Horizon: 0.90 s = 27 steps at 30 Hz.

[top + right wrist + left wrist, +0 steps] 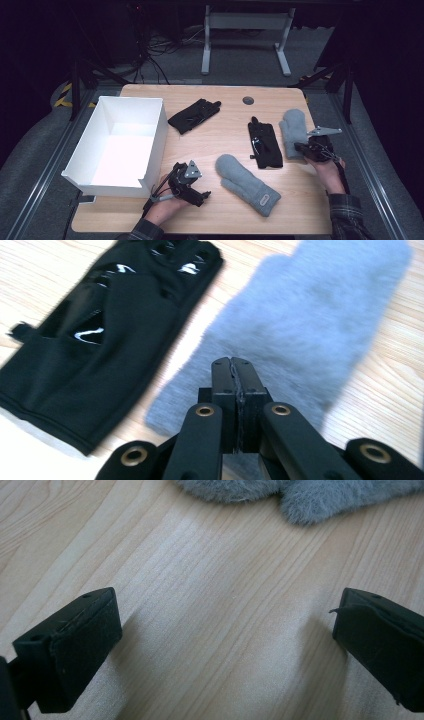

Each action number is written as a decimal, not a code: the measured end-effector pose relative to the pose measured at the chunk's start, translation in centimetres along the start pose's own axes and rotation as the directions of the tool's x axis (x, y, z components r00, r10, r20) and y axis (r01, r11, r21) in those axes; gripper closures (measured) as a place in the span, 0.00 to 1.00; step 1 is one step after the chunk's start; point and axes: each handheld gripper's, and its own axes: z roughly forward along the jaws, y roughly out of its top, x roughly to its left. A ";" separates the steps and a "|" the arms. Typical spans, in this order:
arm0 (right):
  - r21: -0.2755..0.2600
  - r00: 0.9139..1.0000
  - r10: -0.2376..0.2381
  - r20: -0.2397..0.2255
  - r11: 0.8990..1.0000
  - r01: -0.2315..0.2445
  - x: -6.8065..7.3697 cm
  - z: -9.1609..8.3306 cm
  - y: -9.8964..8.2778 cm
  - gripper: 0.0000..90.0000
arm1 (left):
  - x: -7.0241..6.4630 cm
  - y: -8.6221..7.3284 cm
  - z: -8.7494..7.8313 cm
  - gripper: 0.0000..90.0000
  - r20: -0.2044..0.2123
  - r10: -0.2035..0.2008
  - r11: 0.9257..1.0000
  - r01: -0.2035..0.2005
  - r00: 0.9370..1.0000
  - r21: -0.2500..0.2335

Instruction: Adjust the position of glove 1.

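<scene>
Left gripper point(192, 187) sits low by the table's point(210, 215) near edge, jaws spread wide with nothing between them, left hand point(162, 207) gripping from behind. Right gripper point(305, 148) hovers towards the right edge, jaws pressed flat together, right hand point(327, 167) behind it.
</scene>
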 end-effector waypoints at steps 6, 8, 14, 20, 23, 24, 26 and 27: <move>-0.028 0.999 -0.020 -0.043 0.999 0.019 1.3 -0.2 0.5 1.00 | 0.0 0.0 0.0 0.00 -0.002 0.000 1.000 0.000 1.000 -0.001; -0.006 0.997 -0.046 -0.058 0.999 0.046 2.1 0.4 0.6 1.00 | 0.0 0.0 0.0 0.00 -0.001 0.000 1.000 0.000 1.000 -0.001; 0.036 0.995 -0.063 -0.073 0.997 0.066 3.0 1.3 0.7 1.00 | 0.0 0.0 0.0 0.00 -0.001 0.000 1.000 0.000 1.000 -0.001; 0.055 0.999 -0.027 -0.046 0.998 0.029 1.9 0.8 0.3 1.00 | 0.0 0.0 0.0 0.00 -0.002 0.000 1.000 0.000 1.000 0.000; 0.065 1.000 -0.013 -0.026 0.998 0.014 1.2 0.4 0.0 1.00 | 0.0 0.0 0.0 0.00 -0.002 0.000 1.000 0.000 1.000 -0.001; 0.066 1.000 -0.012 -0.018 0.998 0.013 1.0 0.3 -0.1 1.00 | 0.0 0.0 0.0 0.00 -0.002 0.000 1.000 0.000 1.000 -0.001; 0.069 1.000 -0.002 -0.003 0.998 0.002 0.5 0.1 -0.2 1.00 | 0.0 0.0 0.0 0.00 -0.001 0.000 1.000 0.000 1.000 0.000; 0.069 1.000 -0.002 -0.003 0.998 0.002 0.5 0.1 -0.2 1.00 | 0.0 0.0 0.0 0.00 -0.001 0.000 1.000 0.000 1.000 0.000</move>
